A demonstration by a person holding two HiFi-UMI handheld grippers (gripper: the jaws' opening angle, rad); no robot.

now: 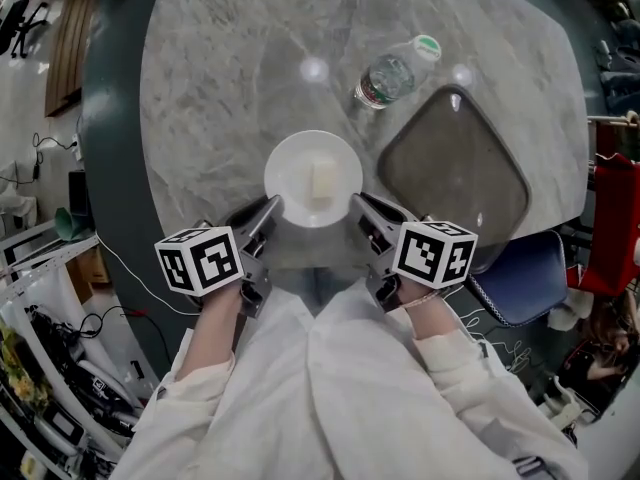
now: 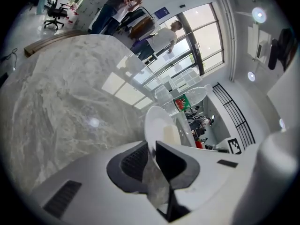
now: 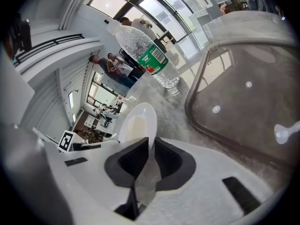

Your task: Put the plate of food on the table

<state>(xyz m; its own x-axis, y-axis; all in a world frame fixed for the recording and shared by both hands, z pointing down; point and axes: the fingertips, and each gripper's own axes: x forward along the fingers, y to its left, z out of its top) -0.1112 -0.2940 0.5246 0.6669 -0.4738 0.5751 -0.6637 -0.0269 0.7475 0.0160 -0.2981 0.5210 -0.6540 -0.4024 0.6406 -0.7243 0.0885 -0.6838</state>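
Note:
A white plate [image 1: 312,178] with a pale block of food [image 1: 323,180] sits over the near middle of the marble table [image 1: 220,98]. My left gripper [image 1: 272,208] is shut on the plate's left rim. My right gripper [image 1: 357,206] is shut on its right rim. In the left gripper view the plate [image 2: 157,125] runs edge-on from between the black pads [image 2: 136,161], with the food [image 2: 171,136] on it. In the right gripper view the plate [image 3: 138,123] stands edge-on between the pads [image 3: 166,158]. I cannot tell whether the plate rests on the table.
A grey tray [image 1: 455,168] lies on the table to the right of the plate, seen also as the tray [image 3: 243,93] in the right gripper view. A clear water bottle [image 1: 393,72] with a green label lies behind the plate. A blue chair seat [image 1: 525,278] stands by the table's near right edge.

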